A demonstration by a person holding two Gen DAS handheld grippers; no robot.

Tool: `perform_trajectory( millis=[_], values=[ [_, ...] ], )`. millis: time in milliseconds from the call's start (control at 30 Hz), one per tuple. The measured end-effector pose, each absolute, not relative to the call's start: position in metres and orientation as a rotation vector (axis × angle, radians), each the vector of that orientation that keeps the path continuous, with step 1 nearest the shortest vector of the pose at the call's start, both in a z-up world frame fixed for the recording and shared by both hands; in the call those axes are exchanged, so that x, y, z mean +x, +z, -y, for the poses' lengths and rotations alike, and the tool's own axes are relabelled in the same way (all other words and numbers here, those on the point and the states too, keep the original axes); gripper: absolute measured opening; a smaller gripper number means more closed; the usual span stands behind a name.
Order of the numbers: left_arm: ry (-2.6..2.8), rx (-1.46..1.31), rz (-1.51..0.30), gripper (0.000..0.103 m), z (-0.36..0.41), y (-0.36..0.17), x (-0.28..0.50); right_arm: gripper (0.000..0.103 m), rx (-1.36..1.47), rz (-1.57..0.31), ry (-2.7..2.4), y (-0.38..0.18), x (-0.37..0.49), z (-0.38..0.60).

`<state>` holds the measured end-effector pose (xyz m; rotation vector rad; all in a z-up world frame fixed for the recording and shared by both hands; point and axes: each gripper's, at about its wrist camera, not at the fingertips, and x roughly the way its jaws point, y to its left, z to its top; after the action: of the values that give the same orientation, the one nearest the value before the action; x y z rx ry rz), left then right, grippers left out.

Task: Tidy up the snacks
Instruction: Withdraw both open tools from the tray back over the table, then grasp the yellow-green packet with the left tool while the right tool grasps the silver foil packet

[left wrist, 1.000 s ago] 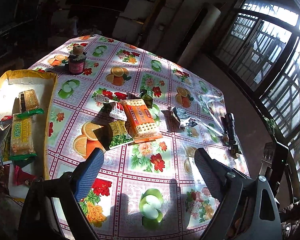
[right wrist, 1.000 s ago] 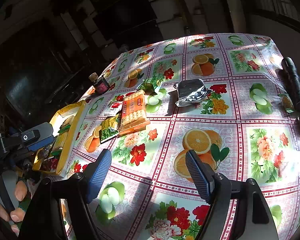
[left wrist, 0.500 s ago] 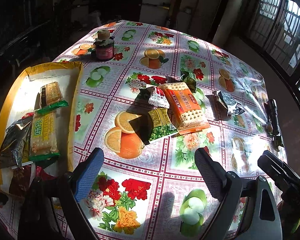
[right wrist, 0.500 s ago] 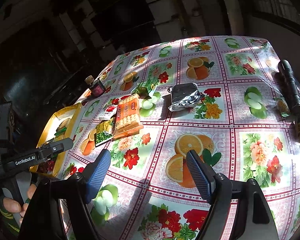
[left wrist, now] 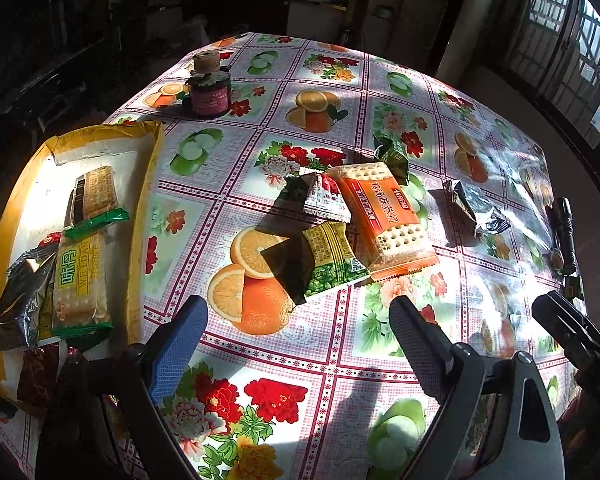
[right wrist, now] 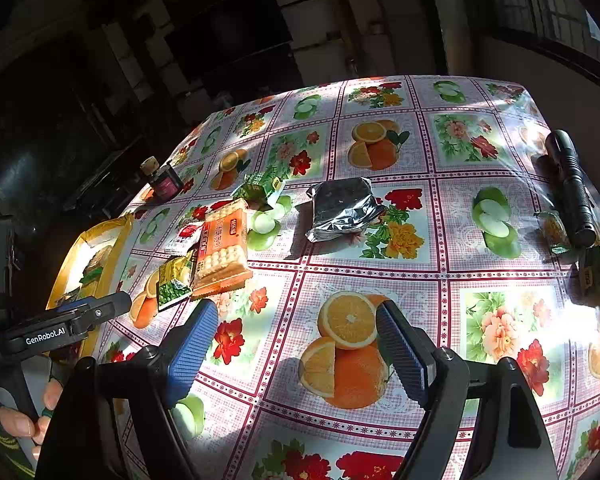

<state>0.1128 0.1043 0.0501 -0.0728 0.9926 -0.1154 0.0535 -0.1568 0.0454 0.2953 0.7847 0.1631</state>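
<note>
Left wrist view: several packets already lie in the yellow tray (left wrist: pixel 148 200) at the worktop's (left wrist: pixel 340 360) edge, while the orange cracker pack (left wrist: pixel 384 220), green pea packet (left wrist: pixel 332 260), a small white sachet (left wrist: pixel 324 196) and silver pouch (right wrist: pixel 342 210) wait outside. The left gripper (left wrist: pixel 296 344) hangs wide and empty; the right gripper (right wrist: pixel 296 344), its jaws just widening, holds nothing.

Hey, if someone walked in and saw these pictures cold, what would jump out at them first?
Probably the loud fruit-and-flower tablecloth in hard sunlight, with a heap of snack packets at its middle, topped by an orange cracker pack. At the left edge lies a yellow-rimmed tray already holding packets, and a crumpled silver foil bag sits apart, right of the heap. Both claws, left and right, hang open and empty.
</note>
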Motion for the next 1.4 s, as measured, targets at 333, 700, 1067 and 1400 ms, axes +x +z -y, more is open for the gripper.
perform_trajectory(
  millis=[333,700,1067,1400],
  values=[
    [-0.076,-0.100,-1.043,0.092,-0.104,0.038,0.137,0.085,0.267,-0.775,0.144,0.049,0.075,0.159],
    [-0.041,-0.104,-1.124,0.092,-0.090,0.010,0.173,0.084,0.185,-0.817,0.093,0.036,0.156,0.161],
    [-0.019,-0.008,-1.131,0.092,-0.074,-0.006,0.189,0.084,0.100,-0.896,0.043,0.003,0.201,0.162],
    [-0.104,-0.027,-1.094,0.033,-0.082,0.002,0.185,0.063,0.123,-0.882,0.061,0.003,0.190,0.163]
  ],
)
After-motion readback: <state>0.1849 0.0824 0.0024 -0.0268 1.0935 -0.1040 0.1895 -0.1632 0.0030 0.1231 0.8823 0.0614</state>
